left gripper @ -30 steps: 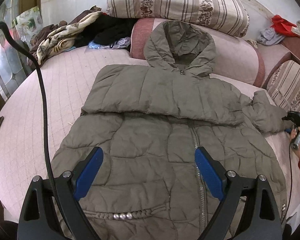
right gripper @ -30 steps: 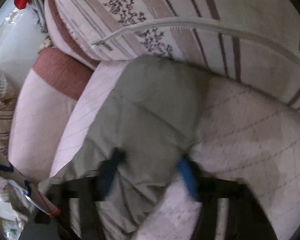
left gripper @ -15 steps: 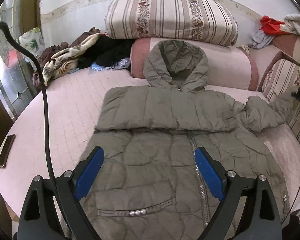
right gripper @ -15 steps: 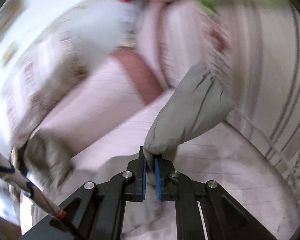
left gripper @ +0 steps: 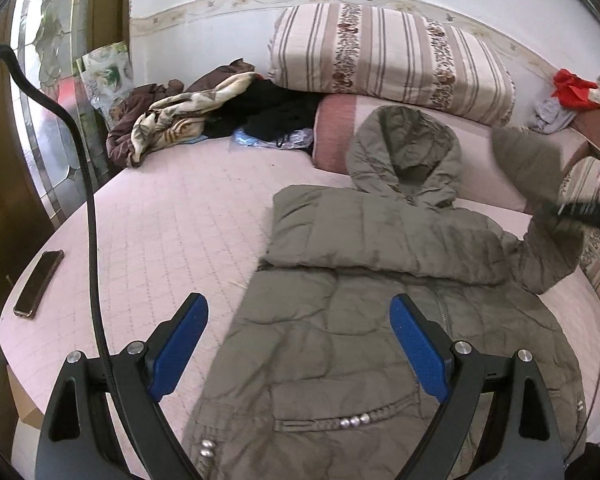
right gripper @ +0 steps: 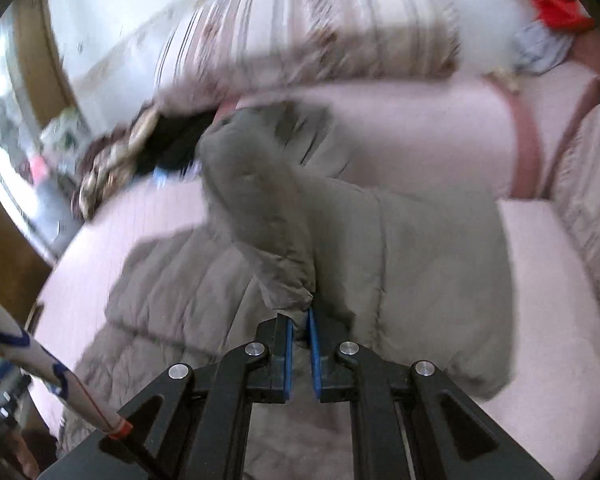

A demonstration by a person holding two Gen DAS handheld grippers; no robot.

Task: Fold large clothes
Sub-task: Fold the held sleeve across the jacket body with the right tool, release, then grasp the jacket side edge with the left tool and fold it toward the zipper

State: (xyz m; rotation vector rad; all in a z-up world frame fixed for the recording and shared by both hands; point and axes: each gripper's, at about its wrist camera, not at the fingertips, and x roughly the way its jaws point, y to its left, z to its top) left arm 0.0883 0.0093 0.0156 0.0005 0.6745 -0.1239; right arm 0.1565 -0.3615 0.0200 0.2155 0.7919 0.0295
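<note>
Lifted off the bed, the sleeve is now swinging over the coat, clamped in the right gripper. Pink quilted bed is carrying the coat, hood toward striped pillows. Left gripper is hovering, jaws wide apart.

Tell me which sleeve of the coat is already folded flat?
The sleeve lying across the chest, below the hood. The other sleeve is lifted off the bed, pinched in the right tool.
</note>
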